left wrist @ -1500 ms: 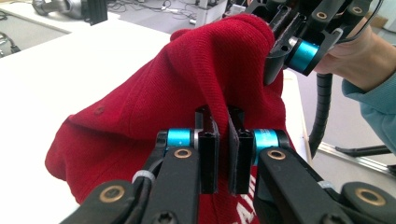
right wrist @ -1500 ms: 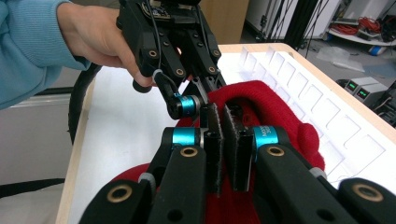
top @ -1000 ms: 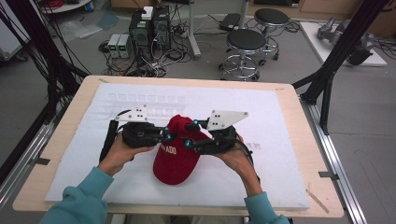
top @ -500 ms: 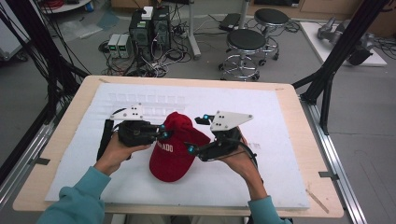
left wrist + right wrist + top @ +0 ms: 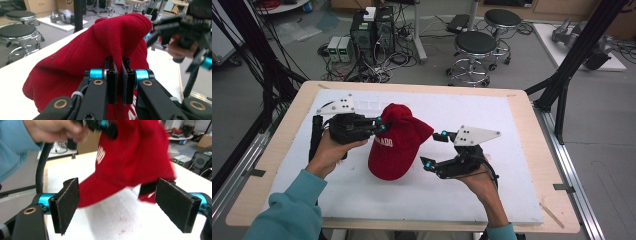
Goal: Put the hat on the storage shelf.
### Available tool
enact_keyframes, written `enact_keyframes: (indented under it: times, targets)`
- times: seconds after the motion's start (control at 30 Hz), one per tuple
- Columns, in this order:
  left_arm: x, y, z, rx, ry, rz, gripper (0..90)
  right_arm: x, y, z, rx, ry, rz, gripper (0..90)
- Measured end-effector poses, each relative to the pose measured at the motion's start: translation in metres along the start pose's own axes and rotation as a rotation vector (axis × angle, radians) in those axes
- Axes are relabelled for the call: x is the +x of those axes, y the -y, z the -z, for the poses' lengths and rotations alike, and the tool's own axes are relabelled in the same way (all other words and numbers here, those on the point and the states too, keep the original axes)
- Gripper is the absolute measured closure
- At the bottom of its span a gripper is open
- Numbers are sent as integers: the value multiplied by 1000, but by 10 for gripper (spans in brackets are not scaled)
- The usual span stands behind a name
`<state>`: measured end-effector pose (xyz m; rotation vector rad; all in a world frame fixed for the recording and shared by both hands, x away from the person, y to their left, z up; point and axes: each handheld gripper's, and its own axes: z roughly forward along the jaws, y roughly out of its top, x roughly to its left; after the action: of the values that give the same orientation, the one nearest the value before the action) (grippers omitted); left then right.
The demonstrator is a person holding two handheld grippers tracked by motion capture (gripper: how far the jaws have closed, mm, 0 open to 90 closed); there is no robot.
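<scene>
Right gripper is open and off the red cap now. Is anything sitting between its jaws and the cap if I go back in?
Nothing visible does. The right gripper stands open just right of the red cap, with bare white mat between them. The left gripper is shut on a fold of the cap's crown, on the far side.

- A red cap (image 5: 399,142) of ribbed fabric is seen, with white lettering along one side of the crown.
- A fold of its crown is pinched between the closed jaws of the left gripper (image 5: 381,125), and the cap is hung from there, its crown uppermost.
- Its brim is pointed down toward the white table cover, just ahead of the right gripper (image 5: 434,149), whose spread jaws are clear of it.
</scene>
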<state>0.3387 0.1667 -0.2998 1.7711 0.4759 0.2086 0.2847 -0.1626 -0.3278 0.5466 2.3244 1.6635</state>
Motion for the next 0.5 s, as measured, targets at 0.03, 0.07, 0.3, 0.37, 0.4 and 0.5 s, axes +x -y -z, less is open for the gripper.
enact_keyframes:
  times: [0.03, 0.07, 0.3, 0.37, 0.4, 0.5]
  targets:
    - [0, -1, 0, -3, -4, 0, 852, 1, 1, -1, 6, -1, -1, 192]
    - [0, -3, 0, -2, -7, -4, 852, 1, 1, -2, 9, -2, -8, 192]
    - [0, -10, -4, -17, -13, -5, 852, 4, 4, -10, 39, -3, -52, 226]
    - [0, -13, -5, -22, -14, -8, 852, 4, 7, -13, 43, 0, -68, 227]
    - [-1, -14, -6, -25, -13, -12, 852, 3, 10, -16, 40, -4, -88, 241]
    - [-5, -14, -9, -15, -2, -33, 852, 3, 13, -20, 41, -1, -109, 262]
